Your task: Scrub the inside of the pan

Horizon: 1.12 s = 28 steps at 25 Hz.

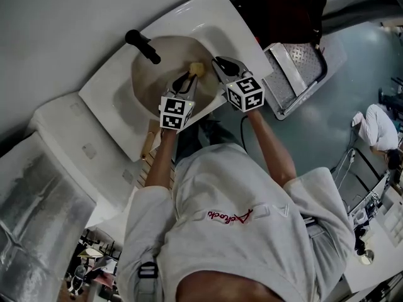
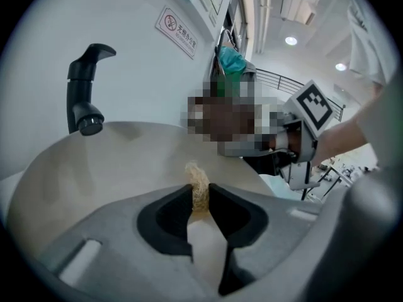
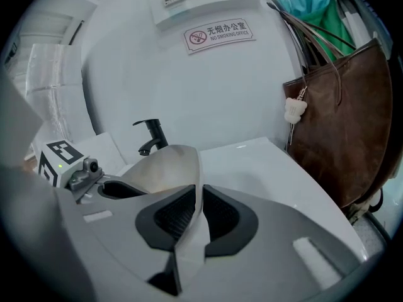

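Pinching what looks like a loofah scrubber [image 2: 199,182], the left gripper [image 2: 201,197] hovers inside the pan [image 1: 151,71] in the sink [image 1: 208,17]; right gripper [image 3: 198,203] clamps its rim. Only head view shows the tan handle [image 1: 150,142], mostly hidden.

Office wash corner, not a home kitchen. The wall sign [image 3: 219,35] reads "NO SMOKING OFFICE" under Chinese text. A white ceramic washbasin [image 1: 208,24] with a black faucet [image 1: 142,46] sits against a plain white wall. A brown leather handbag [image 3: 346,131] hangs just beside the basin. Recessed ceiling downlights [image 2: 290,41] and a metal railing [image 2: 267,75] behind. Grey floor [image 1: 315,137], open work area past it: a person in white [image 1: 376,126] and a white surface [image 1: 381,244] with gear on it.
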{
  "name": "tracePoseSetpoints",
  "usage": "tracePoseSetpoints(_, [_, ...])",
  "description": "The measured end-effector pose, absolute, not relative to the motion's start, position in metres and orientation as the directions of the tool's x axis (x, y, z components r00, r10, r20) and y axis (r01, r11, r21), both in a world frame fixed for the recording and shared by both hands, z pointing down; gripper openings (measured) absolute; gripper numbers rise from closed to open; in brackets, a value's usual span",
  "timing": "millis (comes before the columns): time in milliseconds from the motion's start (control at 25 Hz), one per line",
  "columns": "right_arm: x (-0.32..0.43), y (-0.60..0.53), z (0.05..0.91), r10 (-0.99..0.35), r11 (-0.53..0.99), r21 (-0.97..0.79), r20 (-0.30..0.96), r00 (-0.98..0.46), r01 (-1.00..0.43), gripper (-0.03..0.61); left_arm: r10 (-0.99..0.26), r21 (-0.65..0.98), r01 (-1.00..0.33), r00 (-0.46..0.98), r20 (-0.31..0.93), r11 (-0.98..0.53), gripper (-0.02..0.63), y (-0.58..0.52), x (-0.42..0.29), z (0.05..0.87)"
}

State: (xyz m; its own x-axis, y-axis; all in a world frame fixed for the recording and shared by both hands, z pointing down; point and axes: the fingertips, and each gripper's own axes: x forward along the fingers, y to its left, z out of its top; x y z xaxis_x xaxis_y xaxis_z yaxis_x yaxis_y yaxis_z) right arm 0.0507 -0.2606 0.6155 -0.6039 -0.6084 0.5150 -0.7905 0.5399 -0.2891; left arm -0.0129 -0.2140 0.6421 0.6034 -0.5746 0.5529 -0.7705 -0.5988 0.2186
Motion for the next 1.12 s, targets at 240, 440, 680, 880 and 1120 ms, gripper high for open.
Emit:
tracePoseSetpoints(240, [0.051, -0.261, 0.616, -0.612, 0.535, -0.287, 0.517, -0.599, -0.795, 0.044, -0.527, 0.204, -0.716, 0.647, 0.551, -0.667, 0.081, -0.196, -0.006, 0.639])
tracePoseSetpoints(440, [0.049, -0.262, 0.617, -0.611, 0.533, -0.288, 0.520, -0.598, -0.795, 0.043, -0.550, 0.212, -0.730, 0.645, 0.531, -0.650, 0.081, -0.194, -0.012, 0.635])
tracePoseSetpoints(680, [0.049, -0.262, 0.617, -0.609, 0.533, -0.287, 0.523, -0.596, -0.796, 0.043, -0.619, 0.163, -0.783, 0.584, 0.525, -0.600, 0.083, -0.228, -0.030, 0.631])
tracePoseSetpoints(880, [0.048, -0.263, 0.618, -0.606, 0.534, -0.291, 0.523, -0.599, -0.794, 0.043, -0.680, 0.139, -0.826, 0.534, 0.503, -0.546, 0.083, -0.258, -0.042, 0.622])
tracePoseSetpoints(1120, [0.048, -0.263, 0.619, -0.601, 0.535, -0.296, 0.525, -0.603, -0.791, 0.043, -0.725, 0.121, -0.867, 0.474, 0.499, -0.484, 0.083, -0.279, -0.054, 0.618])
